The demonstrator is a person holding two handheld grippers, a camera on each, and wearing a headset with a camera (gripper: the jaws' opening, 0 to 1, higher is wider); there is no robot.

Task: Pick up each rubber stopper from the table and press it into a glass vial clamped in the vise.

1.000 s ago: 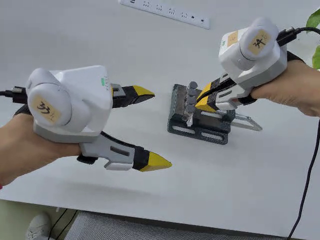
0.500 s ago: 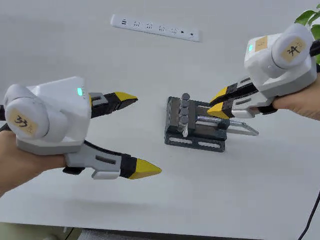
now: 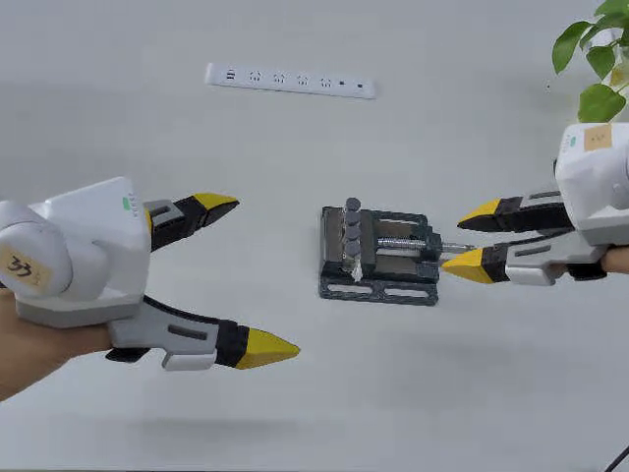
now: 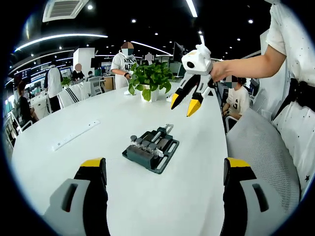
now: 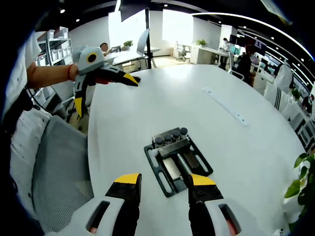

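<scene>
I find the vise point(image 3: 393, 267) standing on the white surface point(image 3: 442, 393), between the two tools. A row of glass vials point(image 3: 354, 258) is clamped upright in its jaws, each capped with a grey stopper point(image 3: 352, 206). From the head view the stoppers overlap into one dark column. The right gripper view looks down on them from the screw side and lets me count four round tops side by side. The left tool point(image 3: 257, 275) is held well apart from the vise on its left, with its yellow-tipped jaws spread wide and nothing between them. The left gripper view confirms the wide spread, with the vise framed between the two tips. The right tool point(image 3: 457, 244) sits near the vise's screw end. Its jaws are parted by a much narrower gap and hold nothing. The head view makes this tool look close to the screw handle. The left gripper view shows it raised above the surface beyond the vise, carried on a person's bare forearm. A white power strip point(image 3: 290, 81) lies on the surface well behind the vise. A green potted plant point(image 3: 595, 59) stands at the far right edge. The left gripper view adds an office behind it, with ceiling lights and several people standing or seated.
</scene>
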